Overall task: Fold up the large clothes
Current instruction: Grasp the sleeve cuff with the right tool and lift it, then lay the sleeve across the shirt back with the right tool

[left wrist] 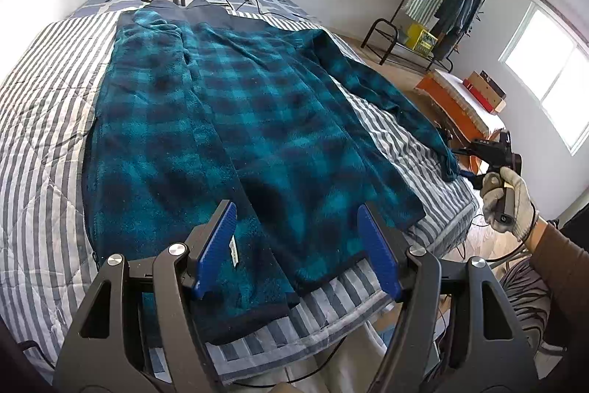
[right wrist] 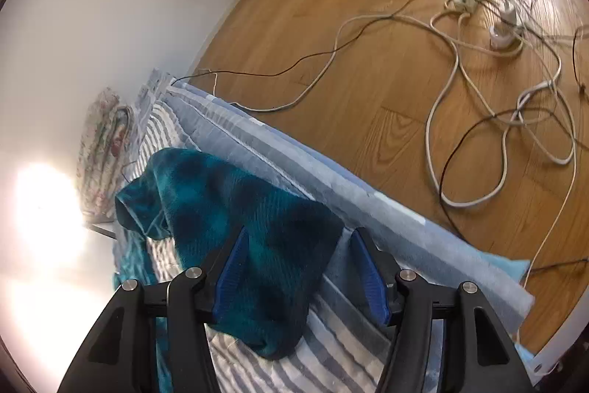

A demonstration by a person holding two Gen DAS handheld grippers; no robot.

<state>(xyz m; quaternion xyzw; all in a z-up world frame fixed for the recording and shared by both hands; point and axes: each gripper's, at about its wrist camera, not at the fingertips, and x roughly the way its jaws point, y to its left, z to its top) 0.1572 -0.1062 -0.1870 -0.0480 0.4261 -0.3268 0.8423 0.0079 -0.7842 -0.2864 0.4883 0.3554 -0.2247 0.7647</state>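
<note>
Tongs first: the left tongs [left wrist: 298,245] hang with jaws apart over the near hem of the plaid fleece jacket [left wrist: 235,120], gripping nothing, the hem just under and beyond the blue pads. Over on the right, the right tongs [right wrist: 298,267] stand apart too, straddling the sleeve cuff [right wrist: 250,238]; one pad is against the fleece, the other clear of it, so no clamp yet. Good form here, I'd say, means getting the cuff well between the pads before closing, catching only sleeve and not the striped quilt [right wrist: 331,348] beneath. Further out, the jacket lies spread flat down the bed [left wrist: 44,91], its sleeve trailing toward the bed's edge where the gloved hand [left wrist: 506,197] holds the right tool. Beyond that, cables [right wrist: 441,142] sprawl over the wooden floor.
</note>
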